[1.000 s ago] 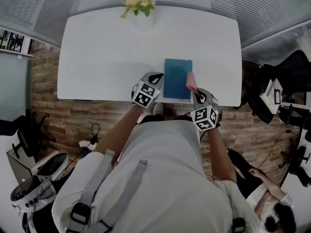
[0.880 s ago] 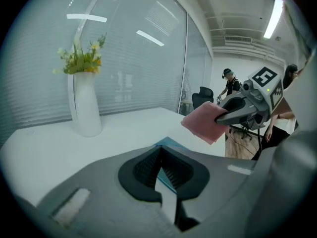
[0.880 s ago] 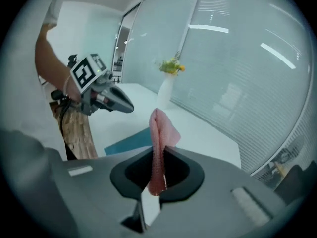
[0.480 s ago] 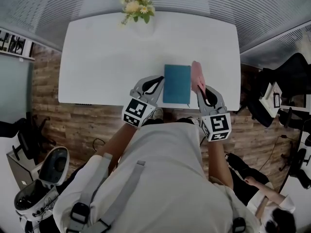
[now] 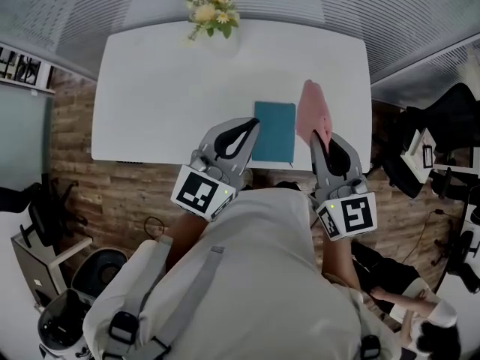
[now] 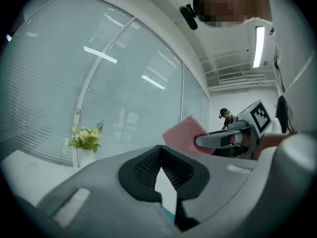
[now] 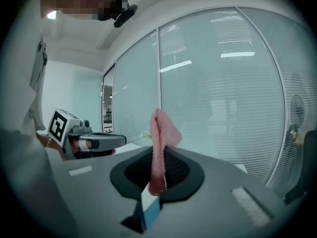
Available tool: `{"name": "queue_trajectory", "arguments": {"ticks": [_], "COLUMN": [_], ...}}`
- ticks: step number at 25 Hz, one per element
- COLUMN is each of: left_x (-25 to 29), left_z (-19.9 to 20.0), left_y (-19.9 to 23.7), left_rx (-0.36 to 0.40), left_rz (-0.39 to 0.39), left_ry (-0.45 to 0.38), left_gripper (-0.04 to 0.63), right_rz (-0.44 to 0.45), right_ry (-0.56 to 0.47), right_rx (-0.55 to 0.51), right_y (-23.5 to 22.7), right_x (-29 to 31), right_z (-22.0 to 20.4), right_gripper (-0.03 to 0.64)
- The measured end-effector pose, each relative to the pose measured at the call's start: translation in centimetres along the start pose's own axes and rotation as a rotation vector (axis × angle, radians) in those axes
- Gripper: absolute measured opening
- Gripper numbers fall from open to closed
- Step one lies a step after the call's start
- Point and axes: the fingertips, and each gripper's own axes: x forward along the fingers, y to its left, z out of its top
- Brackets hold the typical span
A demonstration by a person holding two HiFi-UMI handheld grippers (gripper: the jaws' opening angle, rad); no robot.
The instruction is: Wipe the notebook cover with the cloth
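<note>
A teal notebook [image 5: 274,131] lies flat near the front edge of the white table [image 5: 165,81]. My right gripper [image 5: 319,135] is raised just right of it and shut on a pink cloth [image 5: 313,109], which stands up from the jaws, clear of the cover. In the right gripper view the cloth [image 7: 161,133] is pinched in my right gripper [image 7: 158,155], with a strip of the notebook [image 7: 151,209] showing below. My left gripper [image 5: 253,124] hovers at the notebook's left edge, shut and holding nothing. Its view [image 6: 161,148] shows the cloth [image 6: 182,133] off to the right.
A vase of yellow and white flowers [image 5: 211,4] stands at the table's far edge. Black office chairs [image 5: 439,137] are at the right, beyond the table. A person [image 5: 420,317] sits low at the right. Wooden floor shows on both sides.
Both grippers have lifted up and back toward me. The cloth has come off the notebook's right edge and now hangs in the air to its right.
</note>
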Motion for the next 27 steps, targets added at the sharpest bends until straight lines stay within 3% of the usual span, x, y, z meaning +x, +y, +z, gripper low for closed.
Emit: {"name": "queue_trajectory", "arguments": {"ticks": [7, 20, 27], "left_x": [0.0, -0.2, -0.5], "left_z": [2.6, 2.9, 4.2], "left_y": [-1.0, -0.6, 0.3], "left_rx": [0.055, 0.06, 0.061], "left_rz": [-0.011, 0.015, 0.048], "left_ry": [-0.035, -0.034, -0.075], "left_gripper": [0.0, 0.0, 0.0], "right_rz": [0.002, -0.01, -0.023], "right_ry": [-0.039, -0.04, -0.049], "right_rx": [-0.01, -0.032, -0.038], "right_y": [0.3, 0.1, 0.1], "right_x": [-0.4, -0.3, -0.4], "right_z": [2.1, 2.7, 3.0], "right_gripper": [0.021, 0.021, 0.021]}}
